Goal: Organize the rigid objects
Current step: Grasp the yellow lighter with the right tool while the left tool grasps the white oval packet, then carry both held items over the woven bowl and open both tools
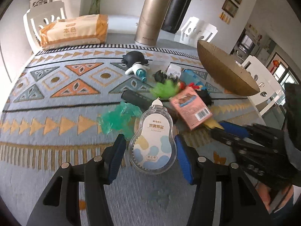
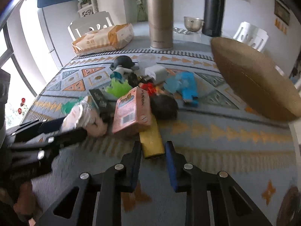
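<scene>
The left gripper (image 1: 150, 150) holds a correction tape (image 1: 152, 143), the right gripper (image 2: 152, 155) fingers stand narrow around a yellow box (image 2: 151, 141), beside the woven bowl (image 2: 263, 86).

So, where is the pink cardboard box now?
The pink cardboard box lies mid-table in the pile, right of the clear correction tape dispenser, resting on a yellow bar.

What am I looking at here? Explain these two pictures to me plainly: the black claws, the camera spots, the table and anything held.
No robot: a person holds two hand-held grippers, each carrying a fisheye camera looking along its fingers. The left gripper has its fingers around a clear correction tape. The right gripper has its fingers either side of a yellow block; whether it grips is unclear. On the patterned cloth lie small toys, a pink box, a tissue pack, a gold flask and a woven bowl.
</scene>
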A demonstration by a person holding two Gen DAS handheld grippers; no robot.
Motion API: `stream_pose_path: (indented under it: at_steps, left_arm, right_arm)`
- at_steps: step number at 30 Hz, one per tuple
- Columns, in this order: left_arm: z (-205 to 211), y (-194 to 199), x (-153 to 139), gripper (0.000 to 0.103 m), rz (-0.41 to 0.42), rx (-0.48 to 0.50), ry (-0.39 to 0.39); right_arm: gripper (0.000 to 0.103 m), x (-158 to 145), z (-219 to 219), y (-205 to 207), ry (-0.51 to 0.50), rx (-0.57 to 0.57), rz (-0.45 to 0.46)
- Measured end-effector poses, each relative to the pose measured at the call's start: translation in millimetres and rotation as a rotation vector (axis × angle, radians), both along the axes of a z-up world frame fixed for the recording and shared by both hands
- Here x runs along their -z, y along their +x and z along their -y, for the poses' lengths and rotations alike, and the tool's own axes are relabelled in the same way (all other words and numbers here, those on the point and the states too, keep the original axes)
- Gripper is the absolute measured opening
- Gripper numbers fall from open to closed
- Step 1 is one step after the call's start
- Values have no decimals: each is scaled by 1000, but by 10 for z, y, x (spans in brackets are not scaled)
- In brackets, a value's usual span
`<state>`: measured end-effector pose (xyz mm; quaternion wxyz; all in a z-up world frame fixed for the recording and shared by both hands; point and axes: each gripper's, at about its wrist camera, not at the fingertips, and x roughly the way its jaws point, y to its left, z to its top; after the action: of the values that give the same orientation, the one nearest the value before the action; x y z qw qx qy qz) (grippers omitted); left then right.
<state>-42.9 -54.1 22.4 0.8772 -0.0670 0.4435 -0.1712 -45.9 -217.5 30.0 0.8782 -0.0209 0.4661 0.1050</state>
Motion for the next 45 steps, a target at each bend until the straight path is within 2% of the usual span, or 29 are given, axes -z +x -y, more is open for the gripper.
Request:
stream_pose_path:
  at_steps: [5,10,13,16,18,19,20,21,23,26,28,31,34,38,42,45]
  left_arm:
    - [-3,-118,-46,51,45,-13,3]
    - [-6,-115,-55,51,59,-14,0]
    - [6,-127,-43,51,59,-13,9]
    - [23,-131,-41,51,62,-11,21]
    - [33,-126,-39,51,60,-11,28]
    - [34,-127,-39,51,59,-11,31]
    - [33,-126,-49,51,62,-14,30]
    - [31,-127,-63,51,65,-15,29]
    - [48,-137,-114,51,76,-20,43]
    - [121,-154,-330,51,126,-1,49]
    - [208,-140,-515,51,166,23,37]
    - [434,-61,-821,51,235,79,13]
    - [741,80,-1008,51,280,146,12]
    - [1125,410,-1049,51,245,221,-37]
    - [1547,686,-932,51,257,273,-30]
    - [1718,796,-805,51,226,307,-59]
  right_arm:
    - [25,-136,163,-344,-5,29,20]
    - [25,-216,131,-477,-39,18,53]
    - [26,-103,103,-378,-25,17,-6]
    - [41,-4,89,-241,-9,35,-29]
    - [42,57,62,-181,-56,49,-34]
    - [41,68,46,-153,-62,52,-32]
    - [30,62,22,-139,-55,41,-32]
    - [23,55,-7,-138,-58,28,-28]
    - [23,35,-51,-160,-84,16,-17]
    - [23,-106,121,-244,8,40,-8]
    - [23,-363,337,-309,56,94,53]
    - [23,-760,667,-331,51,198,168]
    - [23,-996,948,-247,56,271,226]
    - [23,-1065,1214,-35,58,382,234]
    - [23,-968,1426,251,93,479,179]
    - [23,-857,1562,369,100,509,136]
